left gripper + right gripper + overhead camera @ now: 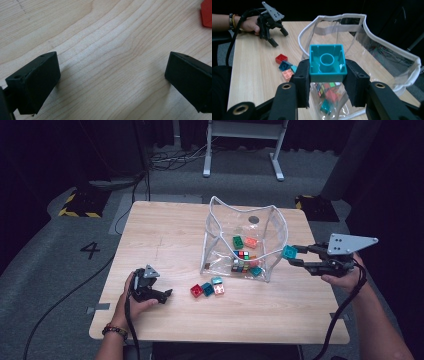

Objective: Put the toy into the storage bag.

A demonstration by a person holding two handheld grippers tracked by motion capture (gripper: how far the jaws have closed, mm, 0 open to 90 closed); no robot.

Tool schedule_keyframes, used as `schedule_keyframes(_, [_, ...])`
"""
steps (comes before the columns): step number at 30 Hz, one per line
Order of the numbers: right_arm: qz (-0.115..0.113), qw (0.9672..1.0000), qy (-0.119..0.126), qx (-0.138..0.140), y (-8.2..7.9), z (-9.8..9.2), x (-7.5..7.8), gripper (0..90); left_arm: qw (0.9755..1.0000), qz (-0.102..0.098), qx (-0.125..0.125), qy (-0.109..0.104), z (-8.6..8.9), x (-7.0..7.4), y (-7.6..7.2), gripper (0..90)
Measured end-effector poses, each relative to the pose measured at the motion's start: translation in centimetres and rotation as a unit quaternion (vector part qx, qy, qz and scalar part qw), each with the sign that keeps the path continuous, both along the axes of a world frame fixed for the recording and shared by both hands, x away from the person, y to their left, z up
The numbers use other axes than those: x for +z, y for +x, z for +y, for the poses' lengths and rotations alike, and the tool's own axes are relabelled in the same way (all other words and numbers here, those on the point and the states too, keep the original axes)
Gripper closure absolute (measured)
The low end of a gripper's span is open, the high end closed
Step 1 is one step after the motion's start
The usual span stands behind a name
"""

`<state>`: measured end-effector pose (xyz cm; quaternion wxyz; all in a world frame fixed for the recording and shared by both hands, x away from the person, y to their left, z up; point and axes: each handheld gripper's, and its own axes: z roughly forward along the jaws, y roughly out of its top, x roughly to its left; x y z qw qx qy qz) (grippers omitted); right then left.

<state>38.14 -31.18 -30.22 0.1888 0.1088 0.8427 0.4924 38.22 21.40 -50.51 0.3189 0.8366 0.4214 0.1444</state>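
Observation:
My right gripper (pixel 291 254) is shut on a teal brick (pixel 289 252), held in the air just right of the clear plastic bag's (pixel 274 227) rim. In the right gripper view the teal brick (pixel 327 63) shows its hollow underside between the two black pads (pixel 302 80). Several bricks lie inside the bag (pixel 387 47). On the table left of the bag lie a red brick (pixel 196 290), a blue brick (pixel 207 289) and a pink brick (pixel 219 289). My left gripper (pixel 165 296) rests open on the table (pixel 165 230), its jaws wide apart over bare wood (pixel 112 67).
The bag stands upright with its mouth open at the table's middle right. A red brick's edge (pixel 207 13) shows at the top right of the left gripper view. A white-framed stand (pixel 245 140) is on the floor behind the table.

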Motion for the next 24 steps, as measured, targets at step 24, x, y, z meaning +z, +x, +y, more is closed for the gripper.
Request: schedule_keyframes(24, [0.019, 0.9981, -0.048, -0.033, 7.3, 5.2, 1.9, 59.6, 1.0000, 0.000, 0.000, 0.000, 0.0, 0.0, 0.0, 0.3])
